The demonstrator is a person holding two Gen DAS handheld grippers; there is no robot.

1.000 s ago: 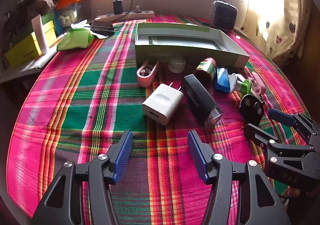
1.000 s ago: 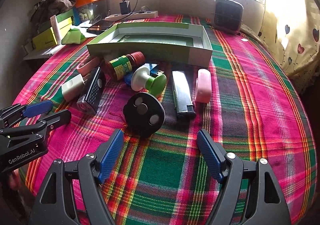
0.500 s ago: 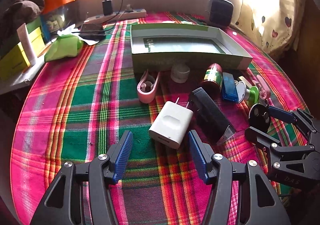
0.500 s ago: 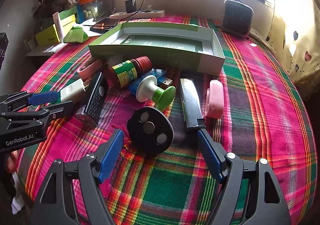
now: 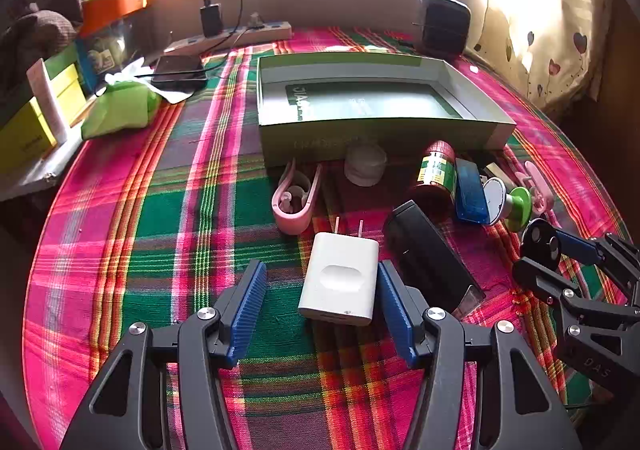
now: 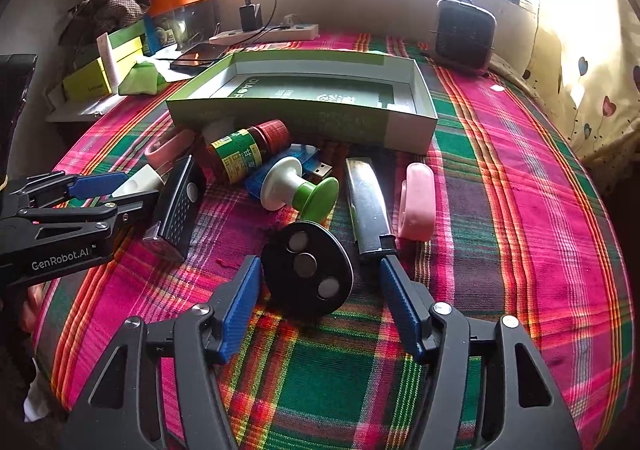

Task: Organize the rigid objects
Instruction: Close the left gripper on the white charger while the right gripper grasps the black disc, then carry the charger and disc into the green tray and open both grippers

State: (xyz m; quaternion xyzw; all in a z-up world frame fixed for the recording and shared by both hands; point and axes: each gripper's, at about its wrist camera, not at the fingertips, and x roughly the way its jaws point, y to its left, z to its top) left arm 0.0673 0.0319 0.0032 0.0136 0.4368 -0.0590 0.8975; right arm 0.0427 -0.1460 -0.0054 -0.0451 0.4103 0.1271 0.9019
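- Picking stage — my left gripper (image 5: 322,306) stands apart around the charger (image 5: 340,278), right pad touching its side, left pad clear.
- My right gripper (image 6: 320,302) has just been closing round the black disc (image 6: 308,274), not yet clamped.
- Both lie mid-bench, before the green box (image 5: 380,130) — next I'd squeeze, lift, drop them in.
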